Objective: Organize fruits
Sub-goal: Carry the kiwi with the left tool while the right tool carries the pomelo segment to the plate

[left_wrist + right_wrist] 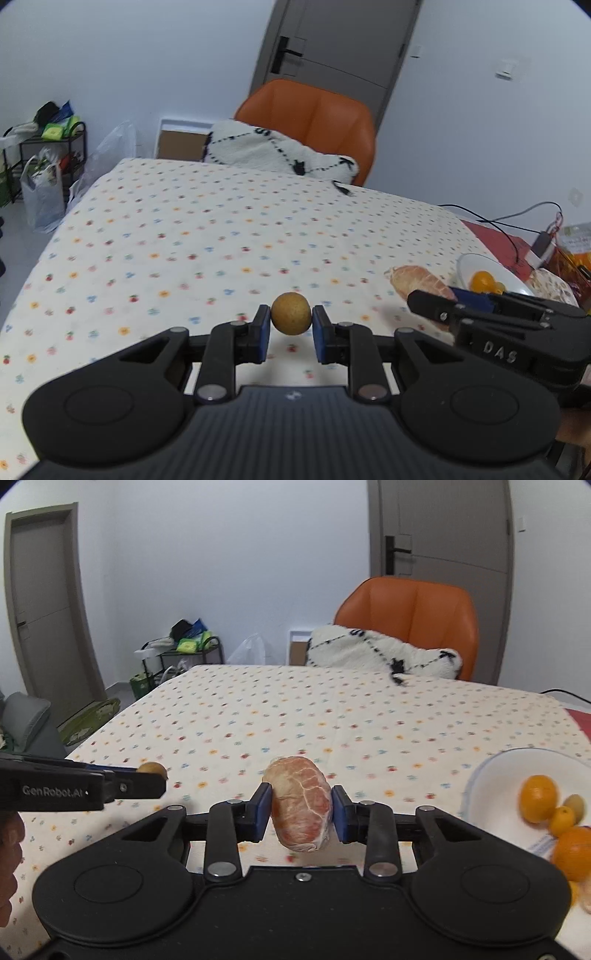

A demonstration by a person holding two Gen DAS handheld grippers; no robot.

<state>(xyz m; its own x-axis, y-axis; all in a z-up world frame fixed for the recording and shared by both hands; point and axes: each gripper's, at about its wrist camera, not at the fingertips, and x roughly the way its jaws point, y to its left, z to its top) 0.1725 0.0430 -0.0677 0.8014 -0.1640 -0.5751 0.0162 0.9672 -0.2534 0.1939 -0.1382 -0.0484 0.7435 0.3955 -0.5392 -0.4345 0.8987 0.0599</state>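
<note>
My left gripper (290, 322) is shut on a small round brown fruit (290, 312), held just above the flowered tablecloth (207, 236). In the right wrist view, the right gripper (302, 806) is shut on a peeled pink citrus piece (300, 794), with both blue pads pressing its sides. A white bowl (487, 775) to the right holds several oranges (538, 797) and a small green-brown fruit. The left gripper (157, 780) with its brown fruit (150, 767) shows at the left edge. From the left wrist, the right gripper (439, 308) and the bowl (466, 263) appear at the right.
An orange chair (314, 118) with a white fuzzy blanket (273, 151) stands at the table's far edge. Black cables (506, 229), a red mat and snack packets lie at the right end. A shelf (51, 147) and plastic bags stand on the floor at left.
</note>
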